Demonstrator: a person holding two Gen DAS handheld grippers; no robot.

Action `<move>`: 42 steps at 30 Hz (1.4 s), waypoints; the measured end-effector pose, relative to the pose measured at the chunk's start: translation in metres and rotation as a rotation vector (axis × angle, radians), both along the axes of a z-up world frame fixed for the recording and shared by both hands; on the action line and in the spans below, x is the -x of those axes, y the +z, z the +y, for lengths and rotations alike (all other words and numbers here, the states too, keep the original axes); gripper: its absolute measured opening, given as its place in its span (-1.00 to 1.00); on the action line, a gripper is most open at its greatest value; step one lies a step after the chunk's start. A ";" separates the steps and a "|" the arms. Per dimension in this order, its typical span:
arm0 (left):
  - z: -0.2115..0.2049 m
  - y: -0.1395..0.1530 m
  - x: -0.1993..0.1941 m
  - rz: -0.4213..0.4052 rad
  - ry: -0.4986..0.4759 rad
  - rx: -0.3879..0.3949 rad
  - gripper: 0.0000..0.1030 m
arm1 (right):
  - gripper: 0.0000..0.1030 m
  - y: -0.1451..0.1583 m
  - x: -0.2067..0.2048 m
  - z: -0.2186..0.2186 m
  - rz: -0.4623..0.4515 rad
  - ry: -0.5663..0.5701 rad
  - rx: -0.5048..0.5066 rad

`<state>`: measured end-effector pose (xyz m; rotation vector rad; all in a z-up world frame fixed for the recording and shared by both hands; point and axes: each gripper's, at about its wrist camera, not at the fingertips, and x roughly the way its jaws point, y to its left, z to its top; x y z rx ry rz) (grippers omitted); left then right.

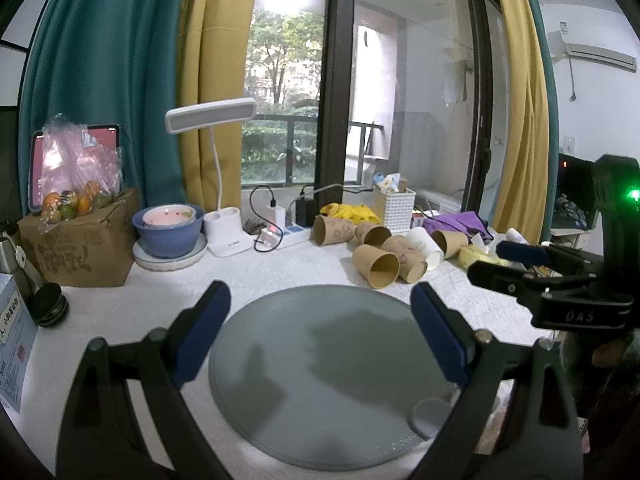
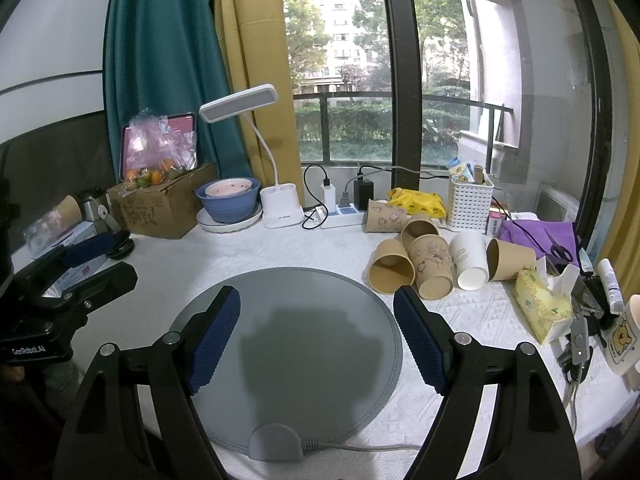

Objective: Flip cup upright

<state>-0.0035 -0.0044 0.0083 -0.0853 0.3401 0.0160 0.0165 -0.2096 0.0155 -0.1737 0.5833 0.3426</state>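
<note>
Brown paper cups (image 2: 416, 256) lie tipped mid-right, awaiting righting; both tongs, left (image 1: 320, 332) and right (image 2: 318, 336), hover wide apart, empty.

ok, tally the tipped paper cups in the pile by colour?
Brown kraft paper cups: 5, for example the nearest one, the printed one and the rightmost.
White paper cup: 1.
Total: 6, all lying on their sides on the white tablecloth; none upright yet. Both grippers are open and hold nothing.
</note>
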 end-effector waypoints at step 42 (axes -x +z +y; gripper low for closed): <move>-0.003 -0.002 0.001 -0.001 0.001 -0.002 0.79 | 0.59 0.000 -0.002 -0.002 -0.001 0.000 -0.003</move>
